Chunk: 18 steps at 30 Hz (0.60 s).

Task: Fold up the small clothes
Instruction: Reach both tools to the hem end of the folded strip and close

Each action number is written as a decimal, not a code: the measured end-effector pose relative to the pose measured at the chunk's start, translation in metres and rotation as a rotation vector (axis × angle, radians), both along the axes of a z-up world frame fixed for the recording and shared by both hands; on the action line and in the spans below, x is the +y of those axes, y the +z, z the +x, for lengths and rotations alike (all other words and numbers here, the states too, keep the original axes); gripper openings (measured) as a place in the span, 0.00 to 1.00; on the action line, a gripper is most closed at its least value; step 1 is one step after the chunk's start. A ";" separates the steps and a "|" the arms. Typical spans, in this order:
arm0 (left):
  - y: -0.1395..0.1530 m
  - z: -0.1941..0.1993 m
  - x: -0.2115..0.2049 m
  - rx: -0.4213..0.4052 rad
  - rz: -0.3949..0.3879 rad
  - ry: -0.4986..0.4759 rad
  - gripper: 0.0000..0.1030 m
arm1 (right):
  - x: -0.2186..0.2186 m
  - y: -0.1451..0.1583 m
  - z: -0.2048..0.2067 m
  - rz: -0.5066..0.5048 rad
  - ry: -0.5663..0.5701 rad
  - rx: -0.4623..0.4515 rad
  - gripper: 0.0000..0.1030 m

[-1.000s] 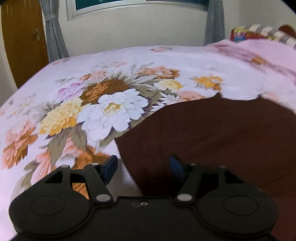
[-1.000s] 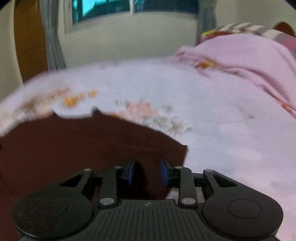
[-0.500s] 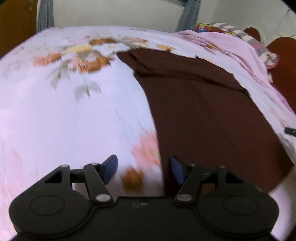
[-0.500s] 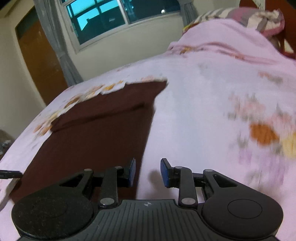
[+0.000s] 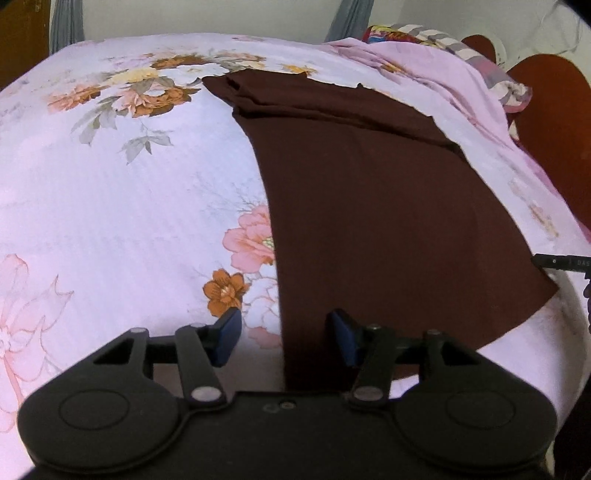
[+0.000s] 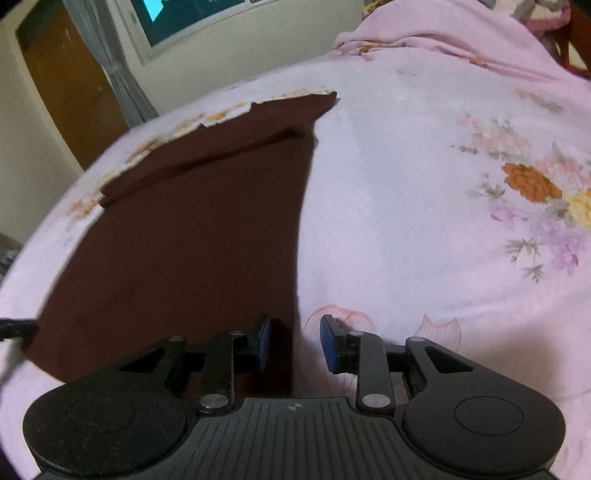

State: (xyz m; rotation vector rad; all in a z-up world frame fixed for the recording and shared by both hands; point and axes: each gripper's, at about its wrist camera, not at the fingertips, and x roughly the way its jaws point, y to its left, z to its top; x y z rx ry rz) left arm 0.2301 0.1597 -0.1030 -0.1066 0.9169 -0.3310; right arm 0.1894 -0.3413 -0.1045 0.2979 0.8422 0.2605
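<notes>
Dark maroon garment (image 5: 388, 206), matte knit, lies flat on a pink floral bedsheet (image 5: 122, 206), far end folded over in a thick band. Left gripper (image 5: 282, 338) straddles the garment's near left edge, blue pads apart, jaws have just been closing, cloth edge between them but not pinched. Right gripper (image 6: 295, 343) straddles the near right edge, narrower gap, pads not pressing cloth. Left view alone shows the striped pillow (image 5: 480, 55) and rounded red-brown headboard (image 5: 550, 122); right view alone shows the window (image 6: 177, 18) and wooden door (image 6: 70, 85).
</notes>
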 end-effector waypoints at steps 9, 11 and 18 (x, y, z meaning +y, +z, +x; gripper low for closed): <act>0.019 0.030 0.020 -0.119 -0.044 0.154 0.46 | -0.007 0.023 0.004 0.008 -0.041 -0.146 0.29; 0.020 0.058 0.016 -0.147 -0.021 0.155 0.53 | -0.004 0.032 0.028 0.011 -0.032 -0.181 0.29; 0.013 0.199 -0.009 -0.142 0.090 0.231 0.60 | 0.036 0.044 0.177 -0.101 -0.035 -0.240 0.29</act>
